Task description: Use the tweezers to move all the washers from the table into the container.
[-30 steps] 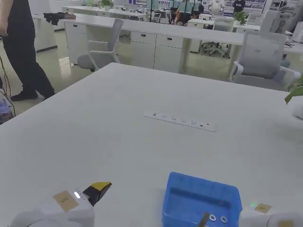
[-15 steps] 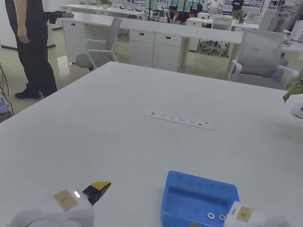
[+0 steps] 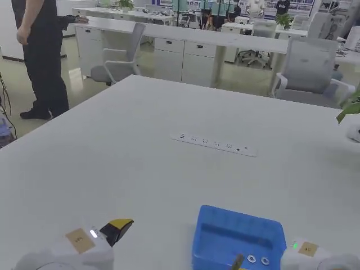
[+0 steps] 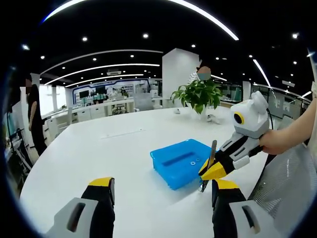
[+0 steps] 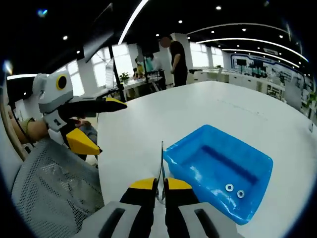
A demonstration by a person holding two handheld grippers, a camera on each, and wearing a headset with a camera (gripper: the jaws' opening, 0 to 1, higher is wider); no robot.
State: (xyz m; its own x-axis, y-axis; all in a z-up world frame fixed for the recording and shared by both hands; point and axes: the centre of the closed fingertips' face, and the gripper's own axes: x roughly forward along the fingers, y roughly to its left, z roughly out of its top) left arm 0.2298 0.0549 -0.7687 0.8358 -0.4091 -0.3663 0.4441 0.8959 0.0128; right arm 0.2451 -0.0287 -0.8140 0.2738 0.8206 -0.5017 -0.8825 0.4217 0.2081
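**Two washers in the bin, tweezers in the right jaws**

Two small silver metal washers (image 5: 229, 188) are lying side by side, close together, on the floor of the blue rectangular plastic container (image 3: 236, 225), near one end. We cannot tell whether others are waiting on the white table (image 3: 140, 157) on which the container is sitting.

Item, right gripper (image 5: 161, 184): its jaws are pinching shut on the thin metal tweezers (image 5: 162, 163), which are sticking out forward between them. The tips are hanging just beside the container's near corner. We cannot tell whether they are carrying anything.

Item, left gripper (image 4: 162, 184): its jaws are standing wide apart with nothing between them, hovering over bare tabletop well to the side of the container.

Item, white power strip (image 3: 214, 143): lying flat further out on the table, apart from the work.

Handling, as we are judging it: the washers are light, stiff, flat and slick, so they are likely to skate or flip under a clumsy nip. We are favouring one tine through the hole and one outside the rim, or a pinch across the edge. The tweezers are springy, so a squeeze around mid-length should be closing the tips.
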